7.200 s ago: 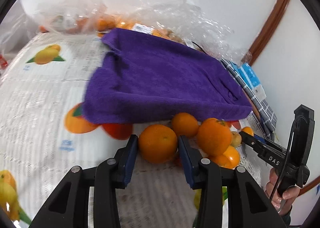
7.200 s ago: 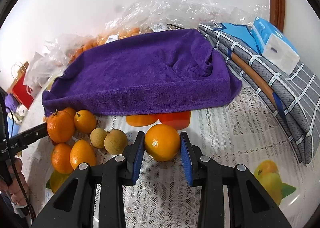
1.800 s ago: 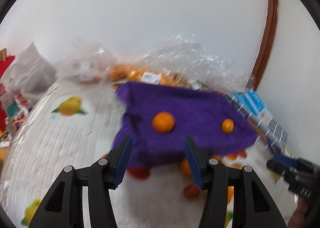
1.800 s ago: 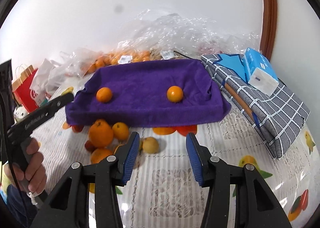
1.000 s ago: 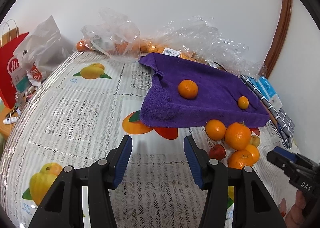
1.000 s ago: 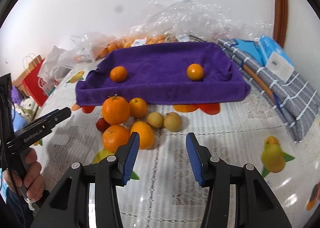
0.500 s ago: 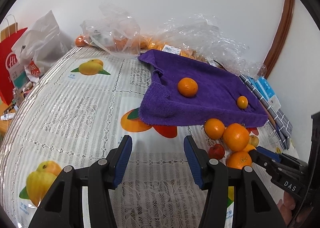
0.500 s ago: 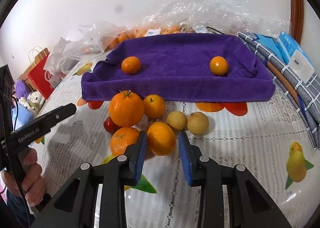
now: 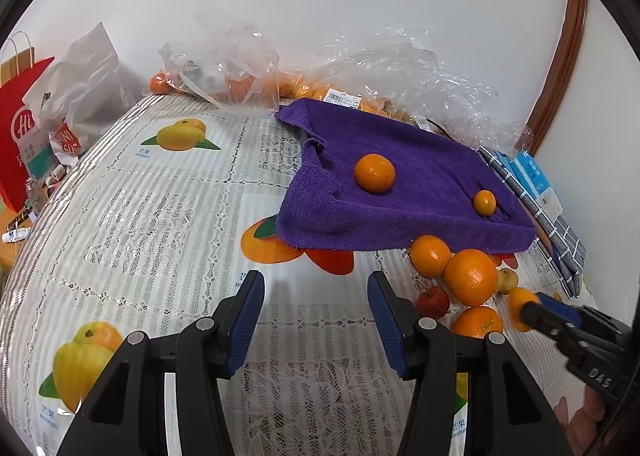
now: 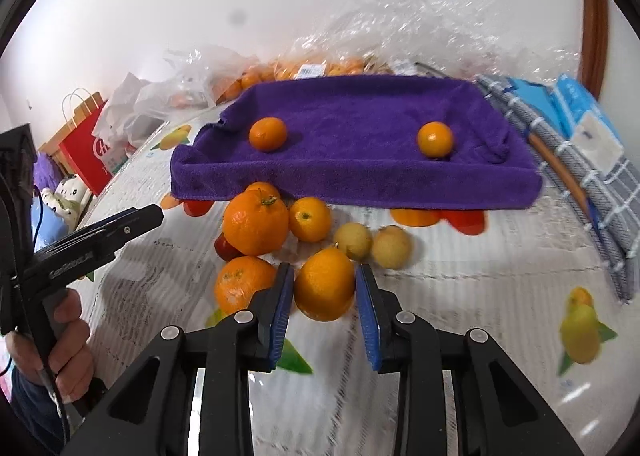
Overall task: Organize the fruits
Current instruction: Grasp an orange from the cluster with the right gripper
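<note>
A purple towel (image 10: 360, 143) lies over a raised base with two oranges on it, one at the left (image 10: 268, 134) and one at the right (image 10: 435, 139). In front of it lies a pile of loose fruit: a big orange (image 10: 256, 222), several smaller oranges, two yellow-brown fruits (image 10: 392, 247) and a red one (image 9: 433, 300). My right gripper (image 10: 324, 288) has its jaws closed around an orange (image 10: 325, 289) at the front of the pile. My left gripper (image 9: 316, 320) is open and empty over bare tablecloth, left of the pile.
Clear plastic bags of oranges (image 9: 240, 67) line the wall behind the towel. A folded checked cloth (image 10: 568, 159) with a blue tissue pack (image 10: 588, 119) lies to the right. A red paper bag (image 9: 24, 123) stands at the table's left edge.
My right gripper came down to the fruit pile and its jaws narrowed around the front orange. My left gripper stayed open and barely moved.
</note>
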### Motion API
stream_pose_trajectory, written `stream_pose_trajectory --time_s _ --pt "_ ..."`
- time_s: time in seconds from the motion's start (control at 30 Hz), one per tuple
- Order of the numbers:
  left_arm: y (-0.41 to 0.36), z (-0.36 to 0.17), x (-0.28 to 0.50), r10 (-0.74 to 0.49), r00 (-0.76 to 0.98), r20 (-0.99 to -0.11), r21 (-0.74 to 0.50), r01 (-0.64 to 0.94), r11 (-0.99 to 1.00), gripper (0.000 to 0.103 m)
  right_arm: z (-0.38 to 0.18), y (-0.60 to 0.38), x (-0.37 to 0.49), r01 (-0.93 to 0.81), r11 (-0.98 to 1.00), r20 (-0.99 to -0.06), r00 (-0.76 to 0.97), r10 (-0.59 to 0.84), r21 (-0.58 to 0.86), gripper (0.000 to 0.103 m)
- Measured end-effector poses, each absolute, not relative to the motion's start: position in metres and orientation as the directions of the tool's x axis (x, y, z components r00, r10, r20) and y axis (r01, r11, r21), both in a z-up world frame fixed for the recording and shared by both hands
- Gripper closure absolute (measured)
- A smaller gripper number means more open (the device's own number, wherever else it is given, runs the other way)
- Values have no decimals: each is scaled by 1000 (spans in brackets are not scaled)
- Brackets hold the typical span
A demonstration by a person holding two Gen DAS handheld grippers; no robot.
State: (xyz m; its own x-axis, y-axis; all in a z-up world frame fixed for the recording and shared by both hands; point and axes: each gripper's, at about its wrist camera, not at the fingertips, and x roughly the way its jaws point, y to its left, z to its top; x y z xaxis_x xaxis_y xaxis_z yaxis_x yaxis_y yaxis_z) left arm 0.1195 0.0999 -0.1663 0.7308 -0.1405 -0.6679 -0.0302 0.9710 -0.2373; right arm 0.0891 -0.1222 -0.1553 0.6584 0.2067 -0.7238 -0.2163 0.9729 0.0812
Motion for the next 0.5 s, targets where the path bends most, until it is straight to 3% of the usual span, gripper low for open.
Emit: stream_pose_trajectory --time_s 0.5 --pt "96 -167 120 -142 729 -670 -224 -16 974 52 -172 -143 81 -155 988 -748 653 117 19 70"
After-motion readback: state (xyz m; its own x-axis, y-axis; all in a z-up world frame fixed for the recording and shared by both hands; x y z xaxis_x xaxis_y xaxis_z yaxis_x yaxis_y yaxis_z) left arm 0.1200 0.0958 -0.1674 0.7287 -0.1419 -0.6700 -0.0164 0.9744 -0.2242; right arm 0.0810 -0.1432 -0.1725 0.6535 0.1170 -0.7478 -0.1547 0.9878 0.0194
